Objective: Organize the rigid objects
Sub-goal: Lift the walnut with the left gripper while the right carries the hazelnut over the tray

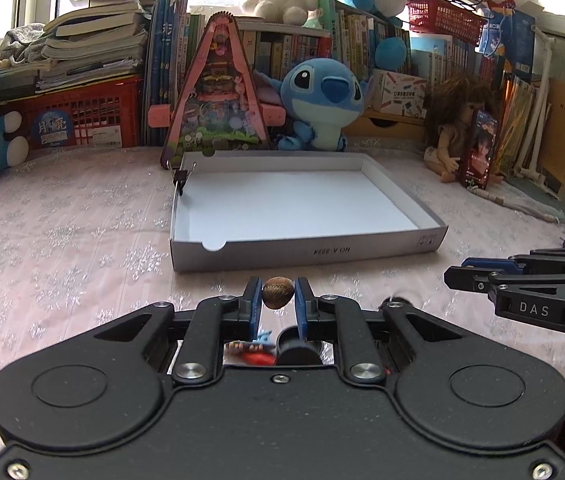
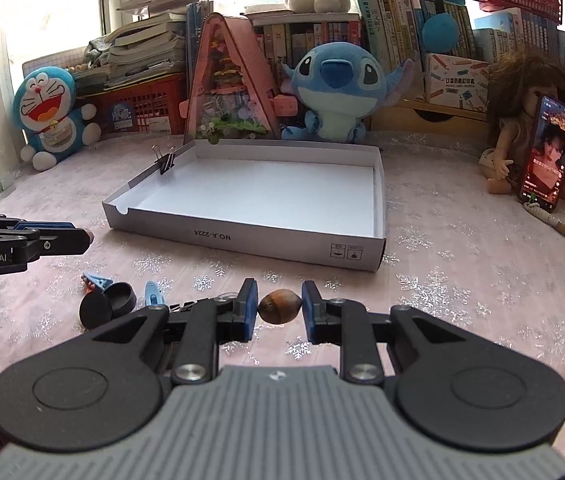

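My left gripper (image 1: 278,294) is shut on a small brown walnut (image 1: 278,293), held a little above the pink cloth just before the white shallow box (image 1: 306,254). My right gripper (image 2: 280,304) is shut on a second brown nut (image 2: 281,306), gripped end to end between its blue pads. That box (image 2: 242,236) lies beyond it, with a black binder clip (image 2: 165,163) on its left wall. The same clip (image 1: 182,178) shows in the left wrist view. Each gripper appears at the edge of the other's view: the right gripper (image 1: 456,276) and the left gripper (image 2: 88,236).
On the cloth at the left of the right gripper lie a round black lid and case (image 2: 108,304), a blue clip (image 2: 153,293) and another blue clip (image 2: 96,280). Plush toys (image 2: 334,92), a doll with a phone (image 2: 544,156), red baskets and books line the back.
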### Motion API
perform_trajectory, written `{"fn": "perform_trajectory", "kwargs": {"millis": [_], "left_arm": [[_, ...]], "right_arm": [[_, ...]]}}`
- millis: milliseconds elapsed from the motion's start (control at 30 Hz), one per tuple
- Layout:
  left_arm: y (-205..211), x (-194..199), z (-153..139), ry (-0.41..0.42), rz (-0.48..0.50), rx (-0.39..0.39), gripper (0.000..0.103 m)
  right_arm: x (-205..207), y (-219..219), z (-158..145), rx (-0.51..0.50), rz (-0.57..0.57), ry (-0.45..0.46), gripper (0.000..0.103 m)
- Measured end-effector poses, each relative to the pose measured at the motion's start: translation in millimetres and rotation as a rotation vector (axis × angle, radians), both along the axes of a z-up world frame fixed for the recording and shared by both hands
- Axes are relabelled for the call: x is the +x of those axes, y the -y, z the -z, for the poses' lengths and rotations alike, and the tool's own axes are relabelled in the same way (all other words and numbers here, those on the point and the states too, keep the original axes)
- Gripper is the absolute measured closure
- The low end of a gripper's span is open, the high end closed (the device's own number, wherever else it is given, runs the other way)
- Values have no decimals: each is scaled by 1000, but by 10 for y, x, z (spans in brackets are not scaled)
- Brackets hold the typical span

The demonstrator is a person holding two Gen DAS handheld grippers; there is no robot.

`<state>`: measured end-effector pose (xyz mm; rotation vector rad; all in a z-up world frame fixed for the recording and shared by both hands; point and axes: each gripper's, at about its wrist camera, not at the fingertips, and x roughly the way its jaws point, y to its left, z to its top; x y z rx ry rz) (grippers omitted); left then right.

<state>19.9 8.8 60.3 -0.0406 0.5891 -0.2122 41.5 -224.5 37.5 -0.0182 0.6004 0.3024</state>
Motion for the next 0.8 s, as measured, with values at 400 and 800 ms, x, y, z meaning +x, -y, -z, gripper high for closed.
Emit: {"fn": "perform_trajectory", "kwargs": {"millis": [400, 800], "left_arm": [[-25, 366, -184, -26, -13, -97, 87], [62, 1033, -161, -72, -64, -119, 87]], "right_arm": [[314, 133, -131, 98, 53, -24, 75], [704, -29, -247, 116, 60, -21, 75]]}}
